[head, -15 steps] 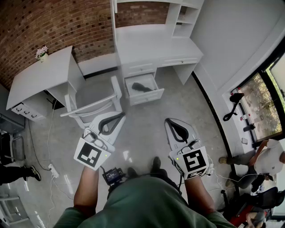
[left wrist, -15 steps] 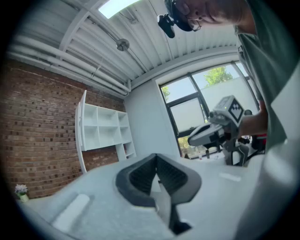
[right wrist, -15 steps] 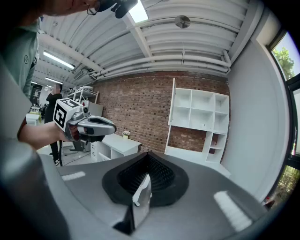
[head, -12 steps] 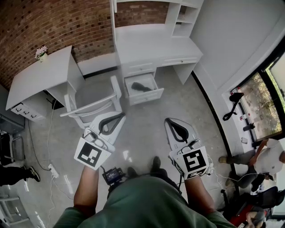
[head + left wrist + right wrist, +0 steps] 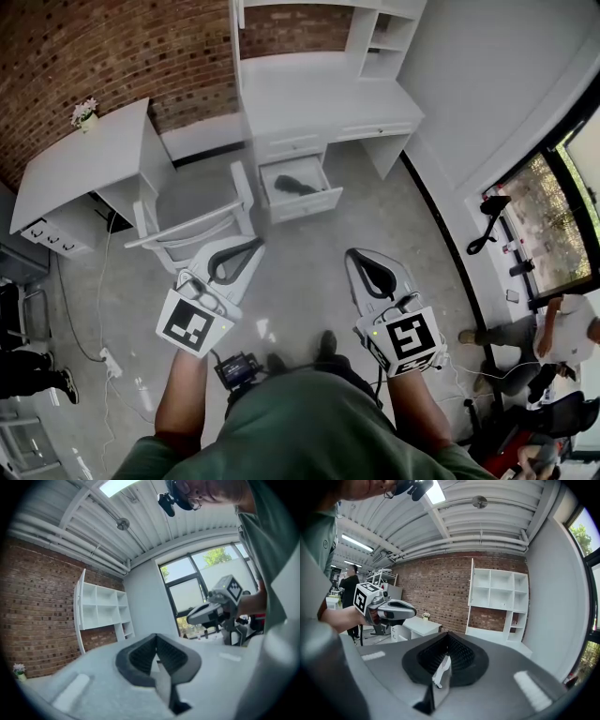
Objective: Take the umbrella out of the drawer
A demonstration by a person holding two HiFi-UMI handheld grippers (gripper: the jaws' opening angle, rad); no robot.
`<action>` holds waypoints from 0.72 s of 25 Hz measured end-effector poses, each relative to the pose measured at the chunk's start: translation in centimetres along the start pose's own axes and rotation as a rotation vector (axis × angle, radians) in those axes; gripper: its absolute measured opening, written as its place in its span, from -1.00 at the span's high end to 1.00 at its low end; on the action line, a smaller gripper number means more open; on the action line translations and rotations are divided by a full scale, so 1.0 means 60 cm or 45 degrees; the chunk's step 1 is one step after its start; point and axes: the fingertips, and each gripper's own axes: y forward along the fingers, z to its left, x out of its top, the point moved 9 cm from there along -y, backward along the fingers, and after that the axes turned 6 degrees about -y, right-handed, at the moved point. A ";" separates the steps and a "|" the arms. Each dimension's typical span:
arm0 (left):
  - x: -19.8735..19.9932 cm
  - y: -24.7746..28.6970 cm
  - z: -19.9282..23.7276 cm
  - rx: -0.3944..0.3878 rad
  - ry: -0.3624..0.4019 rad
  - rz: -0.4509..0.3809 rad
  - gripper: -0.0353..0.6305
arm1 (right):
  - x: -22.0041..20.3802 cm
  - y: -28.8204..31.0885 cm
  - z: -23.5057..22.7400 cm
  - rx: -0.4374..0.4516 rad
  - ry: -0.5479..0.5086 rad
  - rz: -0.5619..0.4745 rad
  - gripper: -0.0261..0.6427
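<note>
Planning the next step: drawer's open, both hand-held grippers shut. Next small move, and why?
Probably carry the right hand-held gripper forward toward the drawer: the umbrella lies in it, far ahead, and the chair stands before the left hand-held gripper.

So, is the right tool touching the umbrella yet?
Apart. The head view shows the right tool held well back, with floor between it and the umbrella in the open drawer.

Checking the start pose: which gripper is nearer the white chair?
Left. The left gripper hangs right beside the chair; the right gripper is well off to that chair's right, over floor.
</note>
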 end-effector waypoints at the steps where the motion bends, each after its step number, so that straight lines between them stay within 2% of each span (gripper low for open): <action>1: -0.002 0.001 -0.001 -0.002 -0.001 -0.001 0.88 | -0.002 0.000 -0.001 0.006 0.005 -0.003 0.90; 9: -0.013 0.055 -0.003 0.000 0.004 0.031 0.88 | -0.025 0.015 -0.064 0.022 0.028 -0.033 0.90; 18: -0.013 0.224 0.014 0.057 0.012 0.106 0.88 | -0.072 0.065 -0.225 0.116 0.062 -0.061 0.90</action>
